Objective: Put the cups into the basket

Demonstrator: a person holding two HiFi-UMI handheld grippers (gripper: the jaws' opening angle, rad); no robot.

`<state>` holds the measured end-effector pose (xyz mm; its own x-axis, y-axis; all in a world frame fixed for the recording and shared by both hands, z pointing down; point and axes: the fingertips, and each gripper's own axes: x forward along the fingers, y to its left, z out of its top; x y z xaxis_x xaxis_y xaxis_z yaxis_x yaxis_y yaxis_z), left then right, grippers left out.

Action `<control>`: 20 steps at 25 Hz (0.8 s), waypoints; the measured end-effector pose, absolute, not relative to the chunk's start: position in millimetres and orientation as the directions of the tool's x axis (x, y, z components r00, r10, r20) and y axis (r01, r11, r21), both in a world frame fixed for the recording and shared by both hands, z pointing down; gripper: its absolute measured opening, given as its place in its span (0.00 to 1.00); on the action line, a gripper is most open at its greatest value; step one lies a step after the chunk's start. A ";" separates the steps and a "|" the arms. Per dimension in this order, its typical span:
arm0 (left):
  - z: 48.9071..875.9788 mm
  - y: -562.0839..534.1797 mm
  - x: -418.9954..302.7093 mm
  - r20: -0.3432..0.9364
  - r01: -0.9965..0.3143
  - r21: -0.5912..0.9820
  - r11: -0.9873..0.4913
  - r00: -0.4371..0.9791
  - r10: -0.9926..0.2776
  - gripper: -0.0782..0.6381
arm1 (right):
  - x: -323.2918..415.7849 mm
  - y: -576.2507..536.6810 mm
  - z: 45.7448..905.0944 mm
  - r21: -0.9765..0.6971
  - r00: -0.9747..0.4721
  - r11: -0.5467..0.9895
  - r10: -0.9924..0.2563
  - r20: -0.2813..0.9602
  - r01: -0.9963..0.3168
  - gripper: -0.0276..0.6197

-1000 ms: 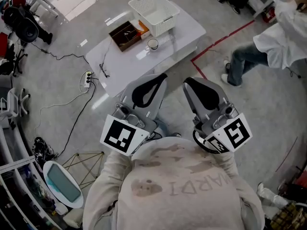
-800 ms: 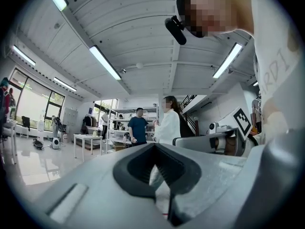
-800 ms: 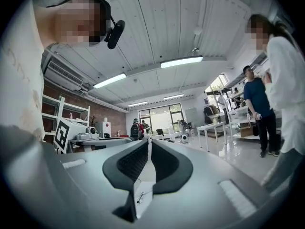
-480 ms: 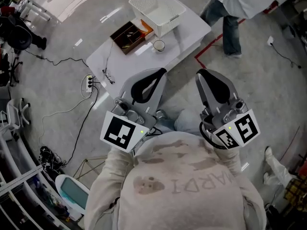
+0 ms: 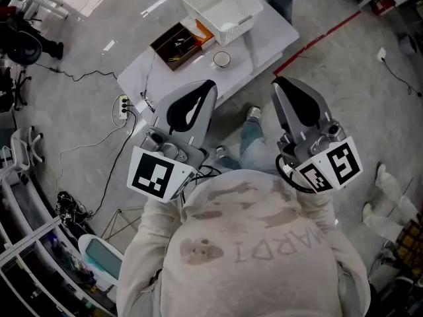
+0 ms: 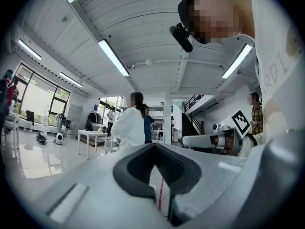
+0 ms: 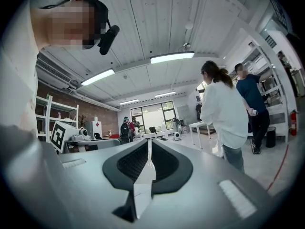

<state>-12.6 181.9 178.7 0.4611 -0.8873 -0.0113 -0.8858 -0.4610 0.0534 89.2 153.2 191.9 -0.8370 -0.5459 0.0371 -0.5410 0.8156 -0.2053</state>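
Two hand-held tongs, carried close before a light sweatshirt above a glossy grey floor with window glare. Far left: black equipment and white chair frames at the room's edge. Next, a white power strip on the floor, its dark cable trailing off leftward. Left gripper: jaws pressed together, nothing between them, pointing toward the table. Low white table, set at a slant above the left gripper, well apart from both tools. On it, left to right: brown box with an orange part; one cup, upright on the tabletop, just right of the box and near the basket's front edge, outside it; white slatted basket at the far end, contents not discernible. Right gripper: jaws likewise closed on each other, empty. Red floor line running up to the right from the table's corner. Room, by the left gripper view: white ribbed ceiling with strip lights, tall windows at left, a person in a white coat. By the right gripper view: brick wall with shelving at left, another person in white at right.
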 end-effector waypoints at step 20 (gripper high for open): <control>175.2 17.8 5.2 -0.008 -0.960 0.041 -0.276 0.276 -0.961 0.11 | 90.7 -25.3 202.8 -0.244 -0.947 0.916 -0.316 0.052 -0.319 0.12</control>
